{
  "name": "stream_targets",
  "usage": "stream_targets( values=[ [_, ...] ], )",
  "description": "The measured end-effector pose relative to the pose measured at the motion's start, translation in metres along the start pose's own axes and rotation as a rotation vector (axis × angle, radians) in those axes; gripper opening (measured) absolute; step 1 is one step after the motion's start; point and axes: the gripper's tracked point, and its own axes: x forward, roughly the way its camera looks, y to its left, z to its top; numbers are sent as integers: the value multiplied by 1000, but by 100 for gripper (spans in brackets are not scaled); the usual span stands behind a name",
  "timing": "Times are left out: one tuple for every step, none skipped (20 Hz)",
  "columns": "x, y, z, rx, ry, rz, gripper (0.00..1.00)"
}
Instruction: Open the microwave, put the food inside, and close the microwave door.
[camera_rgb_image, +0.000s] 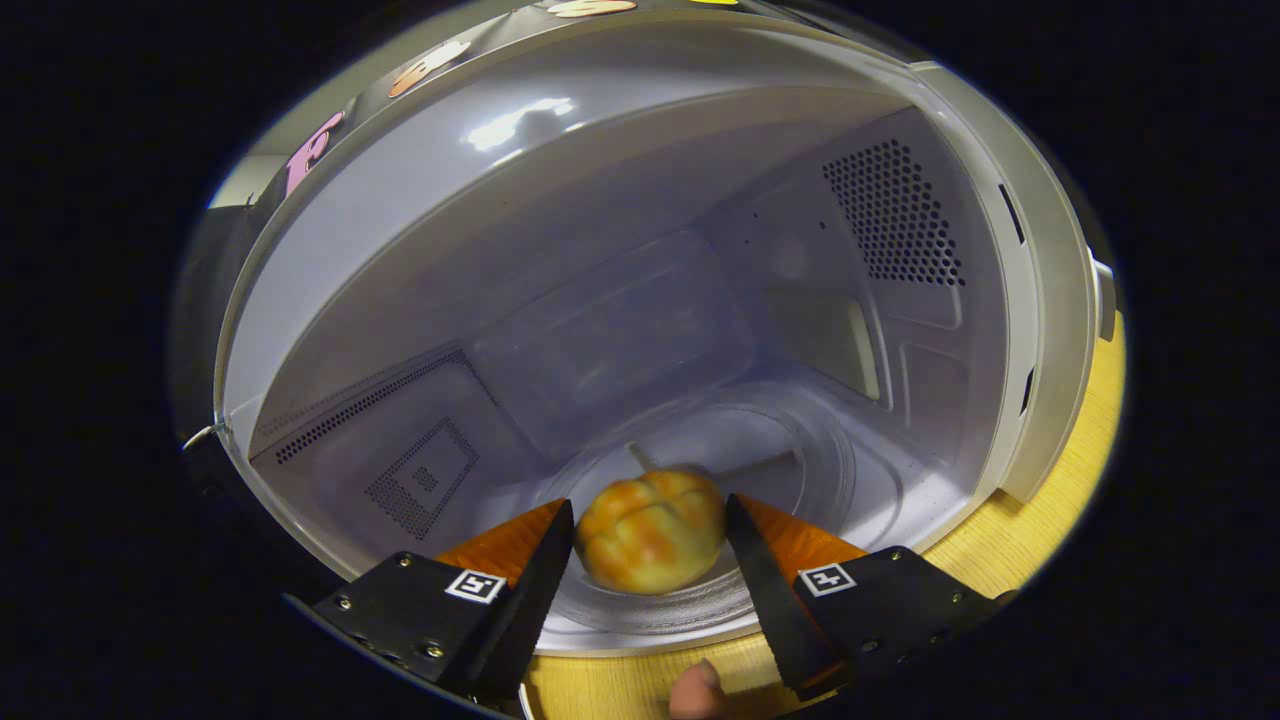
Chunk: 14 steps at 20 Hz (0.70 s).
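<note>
- My gripper (650, 520) reaches into the open microwave (1040, 300), fingers spread apart.
- The bun (652, 545) sits between my fingertips on the glass turntable (800, 460); the left tip is at its side, the right shows a thin gap, so I cannot tell whether either presses on it.
- Around the bun, the turntable's rim lies bare toward the back wall and right.
- Cavity walls stand well apart from the bun on both sides; the ceiling is high above it.
- The microwave's front edge meets the wooden table (1010, 545) just behind the bun.
</note>
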Motion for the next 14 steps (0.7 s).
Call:
stream_targets(
  values=[
    [-2,1,-2,2,12,8,93],
    [-4,2,-3,-3,15,14,94],
    [-8,2,-2,-8,16,13,94],
    [-12,2,2,-13,5,12,96],
    [-18,5,8,-25,-14,23,97],
    [-25,8,13,-40,-29,31,97],
    [-34,11,18,-52,-40,41,97],
    [-45,14,20,-56,-40,56,97],
    [-58,20,21,-56,-32,85,97],
    [-72,27,22,-59,-25,123,97],
    [-87,34,22,-69,-16,167,97],
    [-105,41,22,-86,-10,208,97],
    [-124,47,22,-114,-9,243,97],
    [-143,52,22,-147,-12,277,97]
  ],
)
